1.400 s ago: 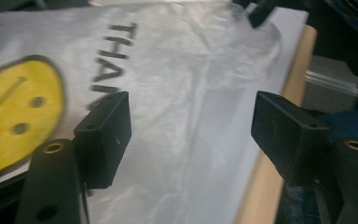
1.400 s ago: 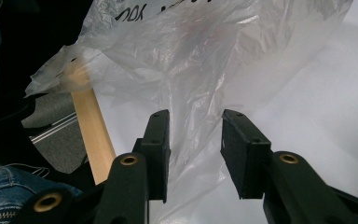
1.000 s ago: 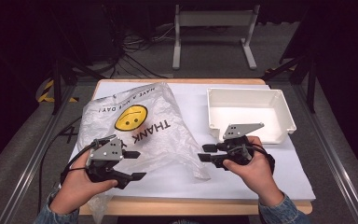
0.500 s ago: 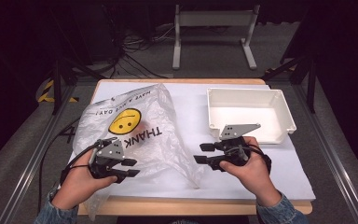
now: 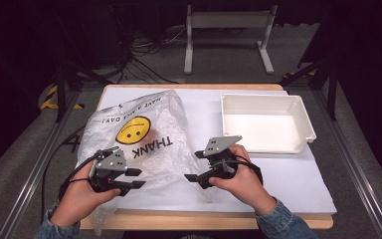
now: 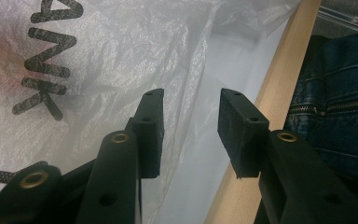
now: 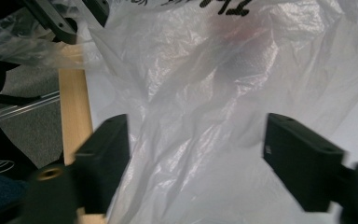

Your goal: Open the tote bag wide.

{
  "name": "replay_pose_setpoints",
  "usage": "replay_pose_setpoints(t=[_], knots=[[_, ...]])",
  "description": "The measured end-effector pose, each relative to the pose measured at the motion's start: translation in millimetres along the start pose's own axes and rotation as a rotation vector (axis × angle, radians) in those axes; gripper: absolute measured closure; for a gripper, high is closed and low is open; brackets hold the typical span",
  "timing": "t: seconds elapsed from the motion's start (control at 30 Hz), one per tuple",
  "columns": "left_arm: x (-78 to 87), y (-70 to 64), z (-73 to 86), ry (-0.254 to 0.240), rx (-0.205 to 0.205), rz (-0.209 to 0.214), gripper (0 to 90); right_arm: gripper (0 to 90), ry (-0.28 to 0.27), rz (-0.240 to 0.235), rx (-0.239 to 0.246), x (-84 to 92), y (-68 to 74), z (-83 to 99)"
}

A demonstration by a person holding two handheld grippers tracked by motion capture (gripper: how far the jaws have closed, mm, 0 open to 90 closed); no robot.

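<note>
**Grippers closing in on the bag's near edge**

Bag work is at the approach stage — the plastic bag (image 5: 144,144) lies crumpled on the left half of the tabletop (image 5: 278,184), its loose mouth toward six o'clock. The left gripper (image 5: 134,178) sits at the bag's seven o'clock, jaws parted with film between them but not pinched. The right gripper (image 5: 195,166), at the bag's four o'clock, stands wide open facing the film. Something reddish shows faintly through the plastic. Next, I judge, each must pinch a single layer to spread the mouth. The white bin (image 5: 266,124) waits at two o'clock — well apart, nothing blocking.
</note>
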State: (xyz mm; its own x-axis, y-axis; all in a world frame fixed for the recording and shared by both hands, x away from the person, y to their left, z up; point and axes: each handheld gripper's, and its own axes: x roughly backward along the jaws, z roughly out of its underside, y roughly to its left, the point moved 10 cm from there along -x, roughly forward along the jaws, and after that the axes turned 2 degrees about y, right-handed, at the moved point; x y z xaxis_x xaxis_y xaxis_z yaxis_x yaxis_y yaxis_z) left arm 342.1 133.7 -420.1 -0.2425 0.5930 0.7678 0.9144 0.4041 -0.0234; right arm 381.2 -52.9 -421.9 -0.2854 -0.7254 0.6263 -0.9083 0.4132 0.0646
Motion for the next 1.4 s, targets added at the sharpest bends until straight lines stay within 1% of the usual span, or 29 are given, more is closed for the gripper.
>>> replay_pose_setpoints(t=[0.03, 0.07, 0.1, 0.13, 0.17, 0.2, 0.23, 0.33, 0.4, 0.43, 0.47, 0.57, 0.67, 0.73, 0.77, 0.83, 0.93, 1.0, 1.1, 1.13, 1.17, 1.2, 1.23, 1.27, 1.3, 1.33, 1.4], knots=[[2.0, 0.6, 0.4, -0.005, -0.001, -0.008, 59.4, 38.4, 0.006, 0.0, -0.004, -2.0, -1.8, 0.7], [2.0, 0.6, 0.4, -0.005, -0.001, -0.008, 56.8, 55.5, 0.022, -0.004, 0.001, -2.8, -3.1, 2.6], [3.3, 0.8, 0.5, -0.008, -0.003, -0.012, 56.8, 55.5, 0.022, -0.004, 0.001, -2.8, -3.1, 2.6], [5.4, 2.1, 0.3, -0.017, -0.007, -0.025, 54.8, 62.0, 0.028, -0.006, 0.0, -2.8, -3.3, 3.4], [7.3, 3.0, 0.1, -0.023, -0.009, -0.036, 51.2, 73.1, 0.03, -0.007, -0.005, -2.7, -4.0, 4.0], [9.6, 4.6, 0.1, -0.03, -0.009, -0.053, 47.3, 78.3, 0.03, -0.008, -0.006, -2.0, -4.6, 4.0], [11.1, 5.8, 0.4, -0.031, -0.009, -0.063, 40.8, 82.7, 0.022, -0.004, -0.006, -1.1, -5.8, 3.0], [15.1, 10.4, 5.0, -0.021, 0.007, -0.097, 25.9, 86.7, -0.004, -0.007, -0.01, 1.4, -6.8, -0.8], [16.8, 14.4, 10.9, -0.002, 0.016, -0.118, 20.1, 87.7, -0.027, -0.003, -0.011, 3.6, -7.5, -4.6], [16.8, 14.4, 10.9, -0.002, 0.016, -0.118, 16.9, 88.3, -0.045, -0.003, -0.016, 5.4, -8.0, -7.4], [18.5, 18.6, 16.5, 0.021, 0.022, -0.143, 16.1, 88.5, -0.058, 0.0, -0.016, 6.8, -9.0, -9.2], [19.8, 22.9, 21.7, 0.04, 0.029, -0.167, 13.3, 88.9, -0.088, 0.004, -0.026, 10.9, -11.7, -13.3], [18.7, 23.6, 24.7, 0.06, 0.019, -0.171, 12.2, 89.2, -0.113, 0.007, -0.039, 14.2, -14.3, -16.0], [15.8, 23.6, 27.2, 0.078, 0.015, -0.169, 11.8, 89.2, -0.123, 0.007, -0.046, 15.8, -15.3, -16.9], [15.8, 23.6, 27.2, 0.078, 0.015, -0.169, 11.8, 89.2, -0.123, 0.007, -0.046, 15.8, -15.3, -16.9], [12.7, 27.7, 31.8, 0.106, 0.02, -0.179, 11.9, 89.3, -0.132, 0.008, -0.05, 17.5, -16.1, -17.9], [12.0, 35.8, 38.0, 0.126, 0.043, -0.2, 13.8, 89.5, -0.146, 0.012, -0.05, 20.7, -16.8, -19.4], [12.9, 39.3, 40.2, 0.125, 0.055, -0.203, 16.3, 89.5, -0.155, 0.015, -0.051, 23.2, -17.7, -20.3], [15.7, 45.6, 44.0, 0.119, 0.081, -0.204, 25.5, 89.6, -0.165, 0.019, -0.055, 26.0, -19.0, -21.1], [16.6, 48.1, 45.7, 0.117, 0.096, -0.205, 28.8, 89.7, -0.168, 0.019, -0.055, 26.7, -19.3, -21.4], [16.6, 48.1, 45.7, 0.117, 0.096, -0.205, 33.6, 89.7, -0.171, 0.02, -0.055, 27.5, -19.6, -21.6], [17.6, 50.0, 47.1, 0.116, 0.105, -0.205, 33.6, 89.7, -0.171, 0.02, -0.055, 27.5, -19.6, -21.6], [19.7, 52.0, 48.3, 0.107, 0.117, -0.198, 46.4, 89.7, -0.174, 0.022, -0.058, 28.6, -19.8, -21.8], [19.7, 52.0, 48.3, 0.107, 0.117, -0.198, 52.5, 89.7, -0.174, 0.022, -0.058, 28.6, -19.8, -21.8], [21.8, 52.6, 47.1, 0.085, 0.131, -0.188, 52.5, 89.8, -0.175, 0.022, -0.058, 28.9, -19.9, -21.9], [23.3, 52.9, 46.0, 0.071, 0.132, -0.182, 59.9, 89.8, -0.176, 0.022, -0.059, 29.2, -20.0, -21.9], [26.2, 53.7, 43.6, 0.047, 0.137, -0.18, 70.0, 89.8, -0.18, 0.021, -0.06, 29.1, -20.2, -22.0]])
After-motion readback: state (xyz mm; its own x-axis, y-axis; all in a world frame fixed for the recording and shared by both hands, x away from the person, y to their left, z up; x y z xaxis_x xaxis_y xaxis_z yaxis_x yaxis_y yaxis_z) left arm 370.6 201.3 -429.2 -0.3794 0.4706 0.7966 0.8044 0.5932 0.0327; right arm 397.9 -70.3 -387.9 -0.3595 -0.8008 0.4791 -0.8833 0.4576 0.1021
